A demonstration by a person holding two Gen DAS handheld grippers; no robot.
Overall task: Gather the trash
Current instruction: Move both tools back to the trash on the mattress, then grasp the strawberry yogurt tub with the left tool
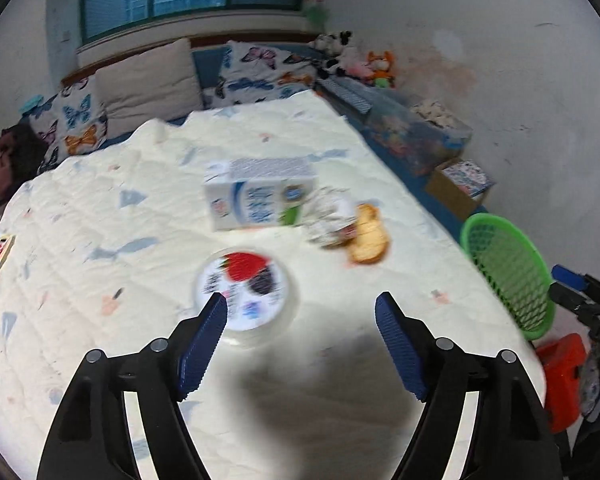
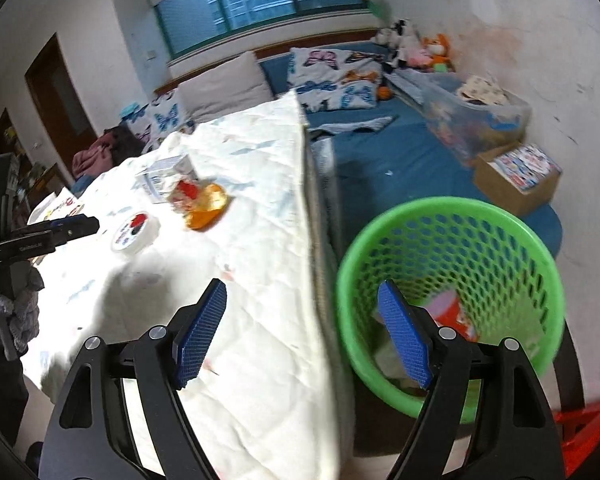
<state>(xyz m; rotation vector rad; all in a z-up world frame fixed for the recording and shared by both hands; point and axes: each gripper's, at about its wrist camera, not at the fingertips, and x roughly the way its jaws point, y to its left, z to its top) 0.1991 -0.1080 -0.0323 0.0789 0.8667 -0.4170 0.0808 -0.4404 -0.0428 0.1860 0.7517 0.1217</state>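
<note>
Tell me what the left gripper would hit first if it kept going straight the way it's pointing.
Probably the round yogurt tub, lying just beyond the open left gripper, slightly toward its left finger. Depth is unclear; it might meet the white quilt first.

A green mesh basket point(image 2: 452, 304) (scraps inside) is seen beside the bed point(image 2: 260, 280). The right gripper point(image 2: 302, 332) is held with jaws apart, empty. A yoghurt lid point(image 2: 134, 232), carton point(image 2: 168, 178) and wrappers point(image 2: 202, 202) are scattered on the quilt.

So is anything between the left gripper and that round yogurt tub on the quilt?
Nothing visible. The left gripper is open and empty, and the yogurt tub lies on the quilt just ahead, beside its left fingertip, with only bare quilt between them.
</note>
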